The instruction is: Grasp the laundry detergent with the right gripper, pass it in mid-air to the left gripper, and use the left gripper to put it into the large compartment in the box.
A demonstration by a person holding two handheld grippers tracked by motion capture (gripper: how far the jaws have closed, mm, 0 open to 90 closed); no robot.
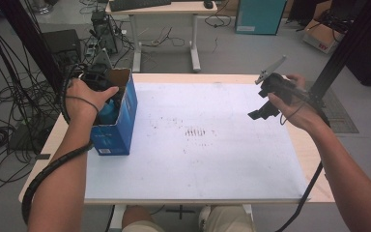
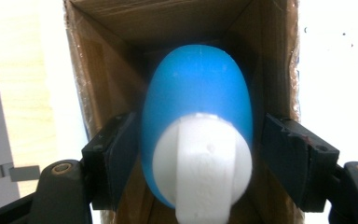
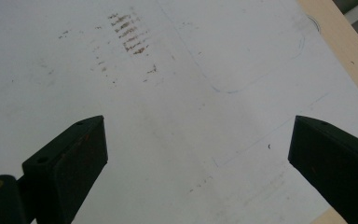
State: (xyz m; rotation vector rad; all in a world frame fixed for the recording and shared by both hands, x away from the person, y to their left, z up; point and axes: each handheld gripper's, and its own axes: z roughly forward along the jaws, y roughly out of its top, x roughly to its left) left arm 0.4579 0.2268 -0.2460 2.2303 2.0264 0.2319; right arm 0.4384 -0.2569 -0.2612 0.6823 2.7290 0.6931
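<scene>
A blue cardboard box [image 1: 123, 126] stands open-topped at the table's left side. Inside it lies a blue egg-shaped object [image 1: 107, 112] with a white cap [image 2: 200, 163], seen close up as the blue egg-shaped object [image 2: 196, 93] between brown box walls [image 2: 107, 70]. My left gripper [image 1: 108, 99] reaches down into the box. Its jaws flank the object, with a gap showing on the right side, so the left gripper [image 2: 198, 154] is open. My right gripper [image 1: 260, 113] hovers over the right of the white mat [image 1: 212, 154]. That right gripper [image 3: 198, 154] is wide open with nothing between its jaws.
The mat carries brown smudges [image 3: 128, 35] near its middle. The wooden table edge [image 1: 314, 159] runs along the right. Behind stand a desk [image 1: 159, 7] and a teal box [image 1: 258, 14]; cables [image 1: 9, 111] lie on the floor at left. A black post [image 1: 348, 43] rises at right.
</scene>
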